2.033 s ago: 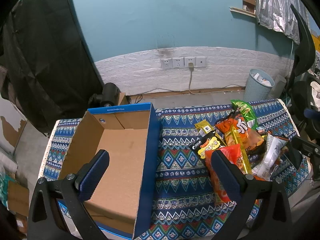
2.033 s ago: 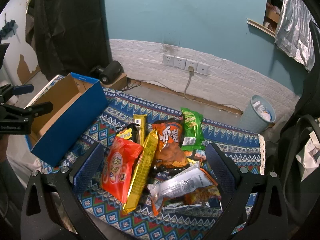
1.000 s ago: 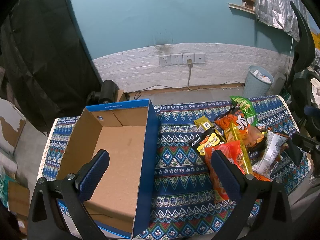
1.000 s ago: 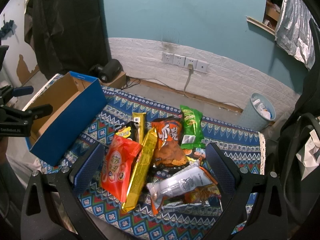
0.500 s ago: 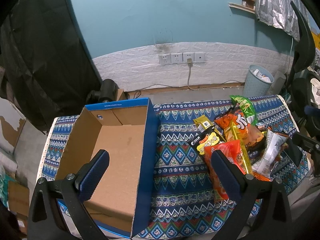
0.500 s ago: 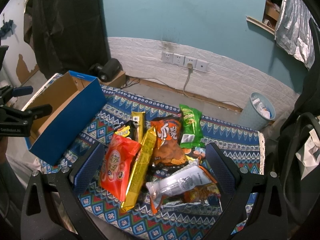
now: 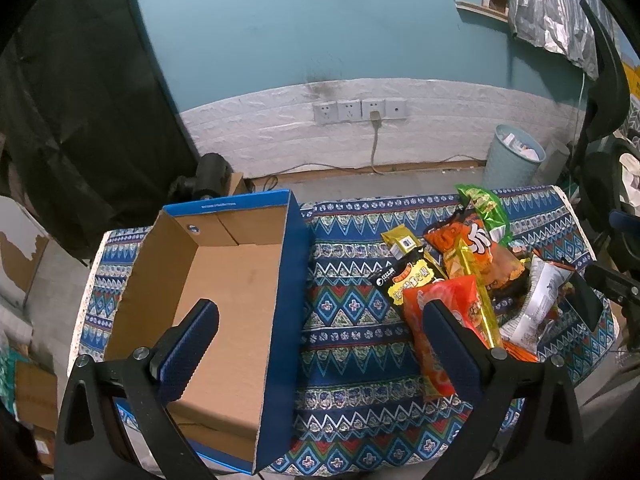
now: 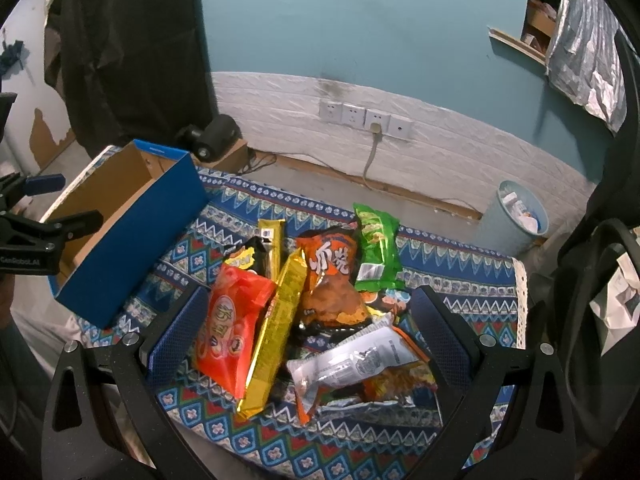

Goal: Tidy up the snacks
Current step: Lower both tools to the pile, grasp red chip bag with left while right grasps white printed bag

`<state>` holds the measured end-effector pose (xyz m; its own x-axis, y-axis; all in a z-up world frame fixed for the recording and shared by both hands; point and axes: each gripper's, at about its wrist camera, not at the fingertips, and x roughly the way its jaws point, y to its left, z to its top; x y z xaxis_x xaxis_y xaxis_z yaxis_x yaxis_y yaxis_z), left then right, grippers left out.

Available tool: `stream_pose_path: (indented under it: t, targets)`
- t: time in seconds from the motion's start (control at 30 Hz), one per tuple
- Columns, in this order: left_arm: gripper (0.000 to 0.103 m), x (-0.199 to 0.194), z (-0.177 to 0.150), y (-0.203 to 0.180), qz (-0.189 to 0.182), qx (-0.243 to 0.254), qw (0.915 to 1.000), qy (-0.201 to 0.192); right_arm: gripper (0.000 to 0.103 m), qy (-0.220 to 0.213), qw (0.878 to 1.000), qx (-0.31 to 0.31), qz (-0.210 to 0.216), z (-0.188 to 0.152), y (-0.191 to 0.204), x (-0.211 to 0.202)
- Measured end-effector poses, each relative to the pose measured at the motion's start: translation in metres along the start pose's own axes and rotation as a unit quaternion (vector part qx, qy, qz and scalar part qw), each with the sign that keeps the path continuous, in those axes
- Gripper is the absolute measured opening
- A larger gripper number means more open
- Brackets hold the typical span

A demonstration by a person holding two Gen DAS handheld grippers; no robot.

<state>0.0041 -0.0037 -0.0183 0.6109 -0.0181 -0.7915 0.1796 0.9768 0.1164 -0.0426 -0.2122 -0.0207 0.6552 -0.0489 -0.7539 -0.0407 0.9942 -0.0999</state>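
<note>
Right wrist view: right claw (image 8: pixel 304 334) hangs agape above the snacks (image 8: pixel 320 300) piled on the table (image 8: pixel 460 284), right of the box (image 7: pixel 224 280). Left claw (image 7: pixel 320 342) gapes too. Bags look light, crinkly, slippery; pinch a sealed edge.

Left wrist view: above near edge of table (image 7: pixel 352 344), angled down toward the blue wall (image 7: pixel 320 24), box (image 7: pixel 208 292) close underneath, snacks (image 7: pixel 464 280) off right. Right wrist view: further right, same downward tilt, snacks (image 8: pixel 304 304) close and centred, box (image 8: pixel 132 224) off left. Shared: box, snacks, table (image 8: pixel 460 284), sockets (image 7: pixel 358 111) (image 8: pixel 364 117), bin (image 7: pixel 514 156) (image 8: pixel 516 212). Each gripper visible at the other view's edge: right (image 7: pixel 612 280), left (image 8: pixel 36 232).
</note>
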Motion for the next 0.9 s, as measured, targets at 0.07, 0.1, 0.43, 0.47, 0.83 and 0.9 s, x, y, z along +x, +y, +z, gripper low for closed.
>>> stream_pose_path:
  t: [0.07,0.1,0.43,0.47,0.83,0.9]
  targets:
    - [0.103,0.001,0.000,-0.001,0.000,0.000,1.0000,0.001,0.100,0.003,1.000,0.001,-0.003,-0.002,-0.003,0.001]
    - [0.103,0.002,0.000,-0.002,-0.002,0.000,1.0000,0.003,0.100,0.005,1.000,0.001,-0.005,-0.002,-0.004,0.001]
    - [0.103,0.020,-0.003,-0.021,-0.031,0.004,0.9990,0.033,0.100,0.032,0.998,0.042,-0.035,-0.012,-0.046,0.007]
    - [0.103,0.025,-0.004,-0.025,-0.035,0.006,0.9985,0.042,0.100,0.035,0.998,0.047,-0.038,-0.014,-0.051,0.007]
    - [0.103,0.069,-0.011,-0.061,-0.046,0.023,0.9935,0.102,0.100,0.093,0.989,0.114,-0.022,-0.040,-0.080,0.035]
    - [0.103,0.081,-0.014,-0.067,-0.048,0.024,0.9915,0.119,0.100,0.105,0.987,0.117,-0.017,-0.045,-0.078,0.044]
